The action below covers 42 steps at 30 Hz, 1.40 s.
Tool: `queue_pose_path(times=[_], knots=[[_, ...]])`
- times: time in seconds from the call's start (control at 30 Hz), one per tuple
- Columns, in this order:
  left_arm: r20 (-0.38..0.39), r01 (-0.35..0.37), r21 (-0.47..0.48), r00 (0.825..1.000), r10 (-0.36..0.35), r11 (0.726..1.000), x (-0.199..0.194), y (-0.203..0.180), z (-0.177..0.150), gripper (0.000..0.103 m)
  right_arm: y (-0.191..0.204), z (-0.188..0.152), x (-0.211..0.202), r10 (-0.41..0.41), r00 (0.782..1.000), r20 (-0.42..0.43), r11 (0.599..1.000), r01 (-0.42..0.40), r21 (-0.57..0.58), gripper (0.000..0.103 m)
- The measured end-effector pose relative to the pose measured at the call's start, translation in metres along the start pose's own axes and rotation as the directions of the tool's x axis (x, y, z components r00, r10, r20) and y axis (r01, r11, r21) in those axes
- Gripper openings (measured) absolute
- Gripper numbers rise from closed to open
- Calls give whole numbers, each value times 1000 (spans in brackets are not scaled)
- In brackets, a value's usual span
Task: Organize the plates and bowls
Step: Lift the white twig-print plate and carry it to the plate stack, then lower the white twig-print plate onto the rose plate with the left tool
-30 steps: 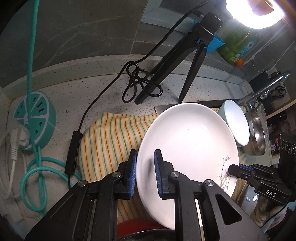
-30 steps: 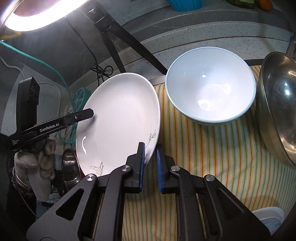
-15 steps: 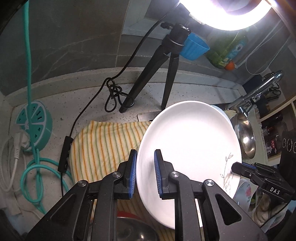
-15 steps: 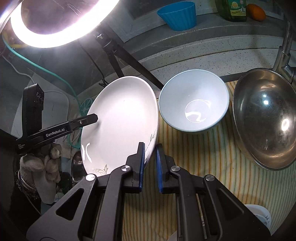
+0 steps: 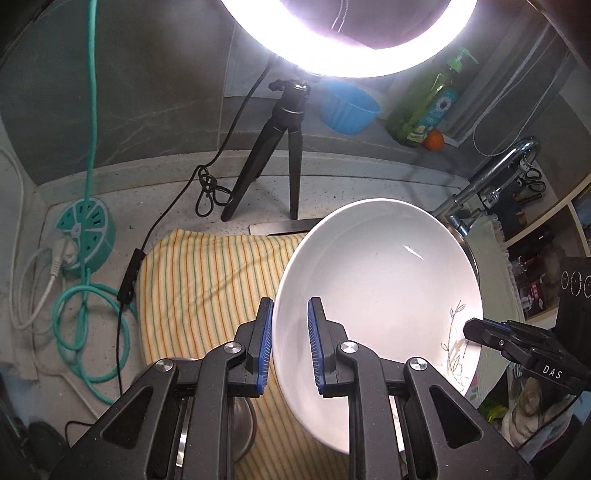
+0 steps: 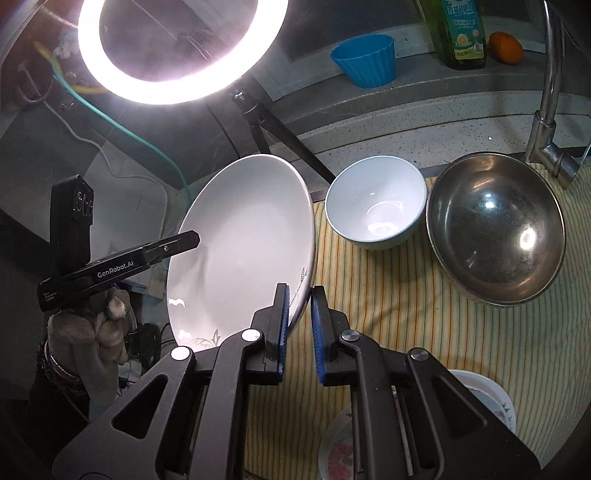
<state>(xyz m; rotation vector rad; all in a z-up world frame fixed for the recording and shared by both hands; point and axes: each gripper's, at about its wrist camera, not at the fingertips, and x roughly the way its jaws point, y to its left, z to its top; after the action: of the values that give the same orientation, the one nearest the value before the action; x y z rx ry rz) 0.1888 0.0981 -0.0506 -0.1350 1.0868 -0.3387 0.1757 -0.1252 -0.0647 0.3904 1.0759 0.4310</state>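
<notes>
A large white plate [image 5: 380,280] with a leaf print is held in the air, tilted, above the striped cloth [image 5: 207,280]. My left gripper [image 5: 290,343] is shut on its left rim. My right gripper [image 6: 298,325] is shut on its opposite rim, and the plate also shows in the right wrist view [image 6: 243,240]. The right gripper appears in the left wrist view [image 5: 517,347] and the left gripper in the right wrist view [image 6: 122,258]. A pale blue bowl [image 6: 375,205] and a steel bowl [image 6: 495,229] sit on the cloth [image 6: 406,314].
A ring light on a black tripod [image 5: 273,147] stands behind the cloth, with a cable. A teal power strip [image 5: 85,229] lies at left. A tap [image 6: 546,110], blue cup [image 6: 364,61], soap bottle [image 6: 460,29] and orange sit at back. Patterned dishes [image 6: 487,402] lie near.
Both grippers have lifted the plate higher above the cloth and away from it. The bowls now look smaller and farther below.
</notes>
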Motion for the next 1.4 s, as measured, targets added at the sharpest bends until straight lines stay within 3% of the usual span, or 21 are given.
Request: queue_pose_path(times=[0.4,0.8,1.1,1.4], knots=[[44,-20,-79,999,23,997,-16,-59,-57,16,-38,-32,-51,48,998,-45,996,-51,-71,12],[54,1,-171,998,9,985,-2,-119,-122,16,-108,-72,-76,37,988,-149,994,-52,-101,12],[68,14,-258,998,4,966,11,-139,-157,16,-138,-86,-76,4,981,-195,993,-27,-116,12],[30,21,-318,999,-12,948,27,-144,-184,16,-151,-96,-69,-27,973,-229,992,-3,-128,12]])
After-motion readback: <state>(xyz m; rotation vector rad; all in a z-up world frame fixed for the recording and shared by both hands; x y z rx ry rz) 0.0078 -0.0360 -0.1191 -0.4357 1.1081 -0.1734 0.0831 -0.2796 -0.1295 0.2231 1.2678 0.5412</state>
